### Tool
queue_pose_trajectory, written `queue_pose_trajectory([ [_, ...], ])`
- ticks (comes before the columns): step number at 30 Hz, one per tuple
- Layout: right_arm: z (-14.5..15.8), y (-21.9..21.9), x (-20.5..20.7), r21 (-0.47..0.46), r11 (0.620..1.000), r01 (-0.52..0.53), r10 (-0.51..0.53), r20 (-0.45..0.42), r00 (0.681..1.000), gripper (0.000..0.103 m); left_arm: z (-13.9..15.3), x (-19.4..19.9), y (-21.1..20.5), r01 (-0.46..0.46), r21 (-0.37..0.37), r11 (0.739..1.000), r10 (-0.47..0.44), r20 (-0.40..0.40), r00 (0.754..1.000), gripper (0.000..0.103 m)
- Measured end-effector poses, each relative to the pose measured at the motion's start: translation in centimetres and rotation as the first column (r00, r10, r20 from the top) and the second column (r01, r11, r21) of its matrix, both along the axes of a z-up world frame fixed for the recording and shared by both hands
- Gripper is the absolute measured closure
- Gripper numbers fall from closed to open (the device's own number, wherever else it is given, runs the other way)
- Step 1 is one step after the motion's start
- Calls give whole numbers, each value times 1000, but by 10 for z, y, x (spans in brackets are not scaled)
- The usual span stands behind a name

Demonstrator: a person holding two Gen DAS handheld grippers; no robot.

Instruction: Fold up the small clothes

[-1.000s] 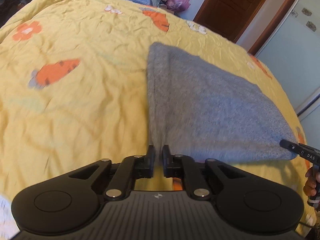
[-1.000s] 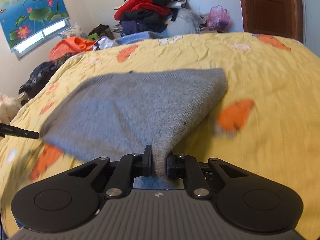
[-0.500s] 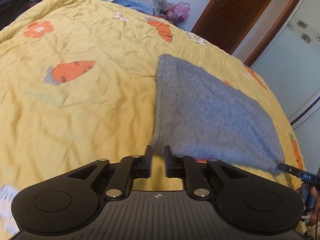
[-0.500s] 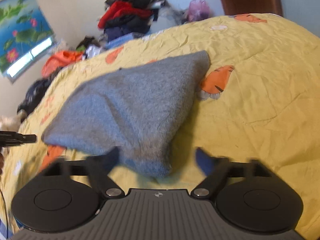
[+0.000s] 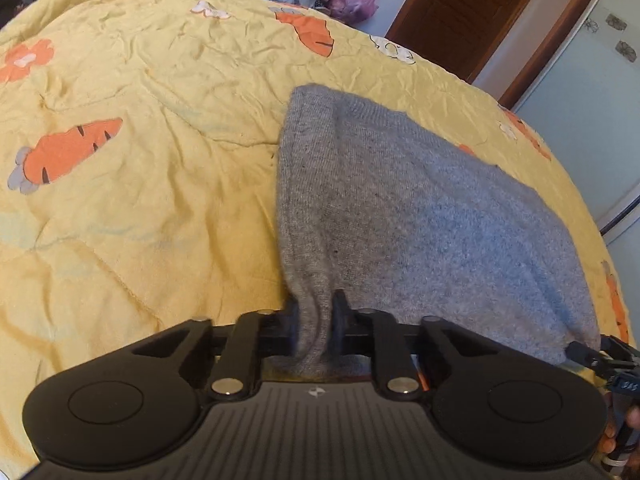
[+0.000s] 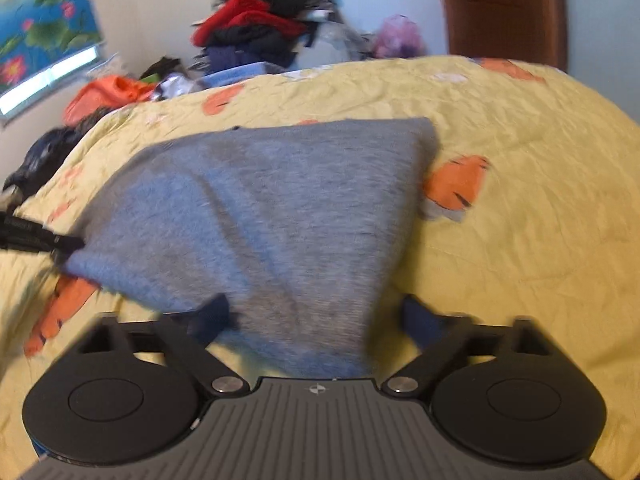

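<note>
- Folding step under way: one grey knitted garment (image 5: pixel 420 216) lies across the centre of the yellow carrot-print bedspread (image 5: pixel 140 200), with its near edge raised
- My left gripper (image 5: pixel 314 316) pinches a bunched corner at lower centre; my right gripper (image 6: pixel 316 320) gapes wide, empty, cloth draped between its jaws
- Next, I judge, the left corner wants lowering flat and letting go
- Count: one garment, two grippers, one heap of clothes (image 6: pixel 256 36) at upper centre

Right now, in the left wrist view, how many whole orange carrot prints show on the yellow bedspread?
2. One carrot lies left of the grey garment; another sits at the far edge. Partial orange prints by the right edge may be more, partly hidden.
</note>
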State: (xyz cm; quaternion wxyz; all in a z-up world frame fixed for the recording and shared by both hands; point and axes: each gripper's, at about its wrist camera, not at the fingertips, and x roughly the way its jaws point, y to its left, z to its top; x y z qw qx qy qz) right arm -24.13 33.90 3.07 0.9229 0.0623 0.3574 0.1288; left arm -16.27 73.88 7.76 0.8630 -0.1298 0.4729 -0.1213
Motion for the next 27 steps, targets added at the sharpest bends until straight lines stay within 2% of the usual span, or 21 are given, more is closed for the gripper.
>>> queue_pose_trajectory([
  [1,1,6,1,-42,999,-9,9,0,1000,76,0,-1,1,-1,0,1000,1,0,1000,94],
  [3,3,8,6,-24,1000,-18,18,-23,1000,80,1,-3,2,-6,1,1000,6,0,1000,95],
  [6,6,7,10,-12,1000,-21,21,-33,999,81,5,-7,2,-13,2,1000,13,15,1000,96],
  [17,28,-2,-9,-30,998,-57,57,12,998,84,25,-35,6,-14,2,1000,14,59,998,96],
  [27,32,-13,-38,-55,995,-81,82,14,997,86,41,-94,3,6,58,998,-10,72,997,97],
])
